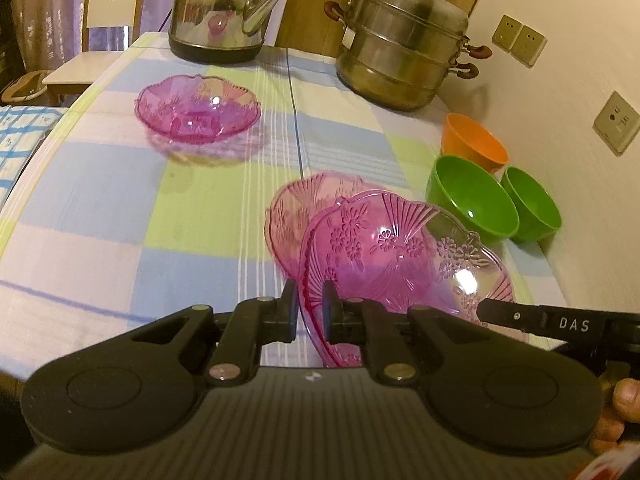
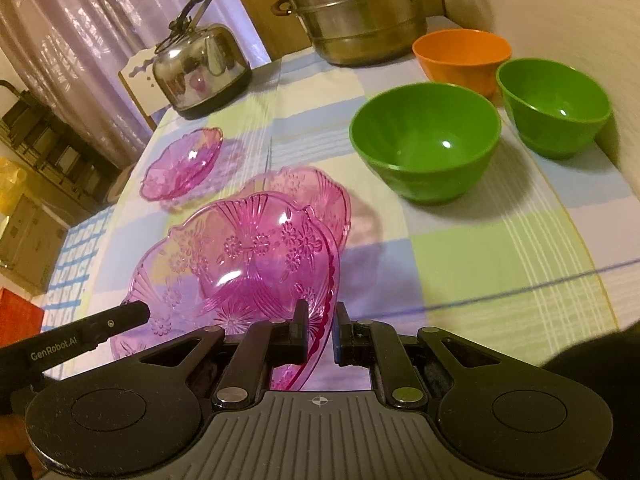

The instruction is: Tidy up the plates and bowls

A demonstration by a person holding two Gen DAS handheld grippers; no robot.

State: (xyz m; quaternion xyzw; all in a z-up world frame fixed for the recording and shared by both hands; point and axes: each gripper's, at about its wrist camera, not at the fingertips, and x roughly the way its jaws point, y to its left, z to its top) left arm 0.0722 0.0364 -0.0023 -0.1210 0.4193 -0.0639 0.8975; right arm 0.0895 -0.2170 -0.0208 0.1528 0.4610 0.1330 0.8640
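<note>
Both the left gripper (image 1: 310, 286) and right gripper (image 2: 320, 306) have jaws clenched on one pink plate (image 1: 400, 248), at opposite rims. It hangs over another pink plate (image 1: 304, 204) near the counter's (image 1: 100, 200) middle.

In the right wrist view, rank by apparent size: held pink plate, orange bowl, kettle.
1. Held pink plate, largest, though nearest the camera.
2. Kettle and orange bowl: look alike, so unranked.

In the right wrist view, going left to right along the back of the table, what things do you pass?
Kettle → steamer pot → orange bowl → small green bowl.
</note>
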